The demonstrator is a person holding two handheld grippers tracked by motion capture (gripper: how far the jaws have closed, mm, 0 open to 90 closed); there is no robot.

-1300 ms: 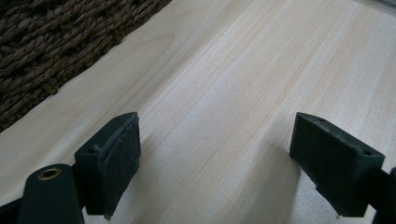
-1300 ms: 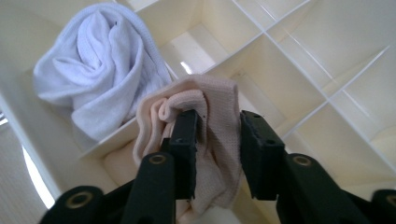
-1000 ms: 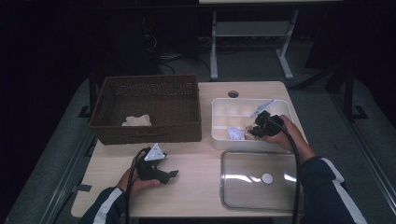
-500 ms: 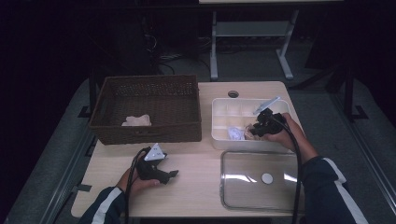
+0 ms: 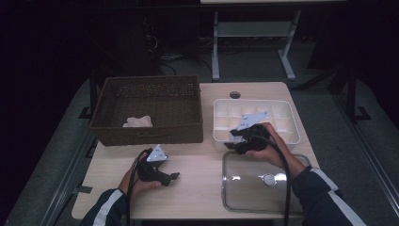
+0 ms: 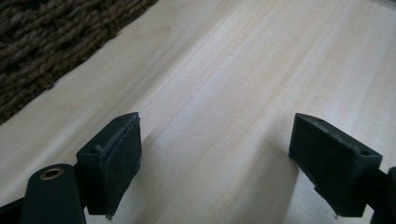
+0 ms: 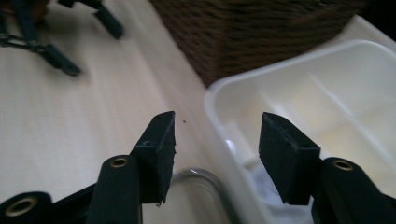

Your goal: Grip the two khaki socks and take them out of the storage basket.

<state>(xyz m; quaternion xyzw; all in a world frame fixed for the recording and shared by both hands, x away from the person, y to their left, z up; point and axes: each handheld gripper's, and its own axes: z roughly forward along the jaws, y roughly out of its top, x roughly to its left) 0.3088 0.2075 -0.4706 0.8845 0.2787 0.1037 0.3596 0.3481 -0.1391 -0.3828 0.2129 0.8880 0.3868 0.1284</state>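
My right gripper (image 5: 235, 142) hovers over the front left corner of the white divided box (image 5: 282, 110). Its jaws have just been opening, and in the right gripper view (image 7: 217, 121) they stand open with nothing between them. Below them a pale crumpled thing (image 7: 264, 189) lies in the box's nearest compartment (image 7: 299, 93). My left gripper (image 5: 171, 179) rests low over the table's front left and points right. In the left gripper view (image 6: 217, 123) its jaws are wide open over bare wood. A pale cloth (image 5: 138, 122) lies in the brown wicker basket (image 5: 148, 87).
A clear lid with a round knob (image 5: 263, 181) lies flat in front of the white box, under my right forearm. The basket's wall (image 6: 42, 42) runs close beside the left gripper. A round hole (image 5: 235, 94) is in the table's far edge.
My right gripper has come out of the white box toward its front left corner, and its jaws have opened. The left gripper has stayed where it was.
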